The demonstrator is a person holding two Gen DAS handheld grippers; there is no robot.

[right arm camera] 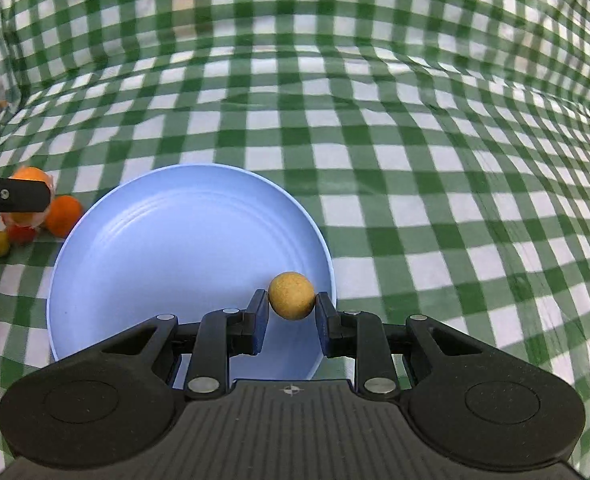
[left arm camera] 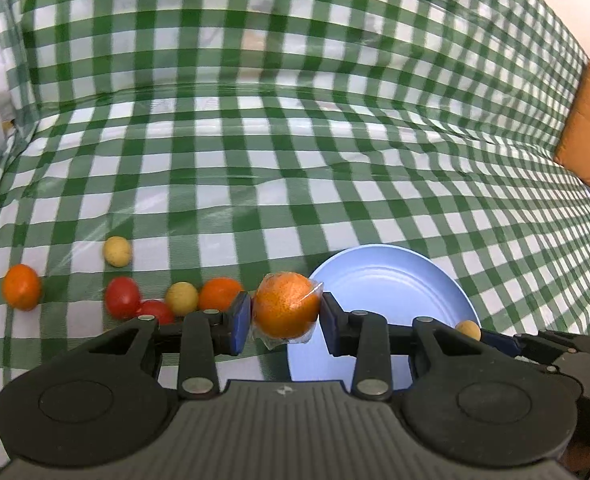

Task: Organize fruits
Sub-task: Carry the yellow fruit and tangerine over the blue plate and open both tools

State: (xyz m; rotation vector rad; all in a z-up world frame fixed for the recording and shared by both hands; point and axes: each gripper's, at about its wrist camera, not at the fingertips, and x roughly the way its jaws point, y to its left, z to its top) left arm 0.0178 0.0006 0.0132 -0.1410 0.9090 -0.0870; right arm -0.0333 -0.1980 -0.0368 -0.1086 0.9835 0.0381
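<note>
So, far left on the green checked tabletop [left arm camera: 255, 184] the loose pile is waiting: an orange [left arm camera: 21, 287] off by itself, then a yellow fruit [left arm camera: 117, 251] a bit farther back, two red tomatoes [left arm camera: 122, 297] touching each other, another yellow one [left arm camera: 181, 298] and a second orange [left arm camera: 219, 293] right beside it. None of those are sorted yet.

Next over, the left tool [left arm camera: 286, 313] is clamped on a wrapped orange [left arm camera: 287, 305], the one with clear film around it. It's held up in the air just at the left edge of the blue plate [left arm camera: 395, 280], not over the middle yet.

Then the plate itself, which looks totally bare from both cameras, nothing resting on it.

Furthest right, the right tool [right arm camera: 291, 306] is squeezed shut on a small yellow ball-shaped fruit [right arm camera: 291, 295], hanging over the near right part of the plate, close to the rim. I can't tell how high it sits above the surface.

My read: this is super early. Two fruits are in hand and about to land on the plate, zero delivered, and six more are sitting in the pile on the left. Whether they get grouped by kind on the plate, no clue from here.
</note>
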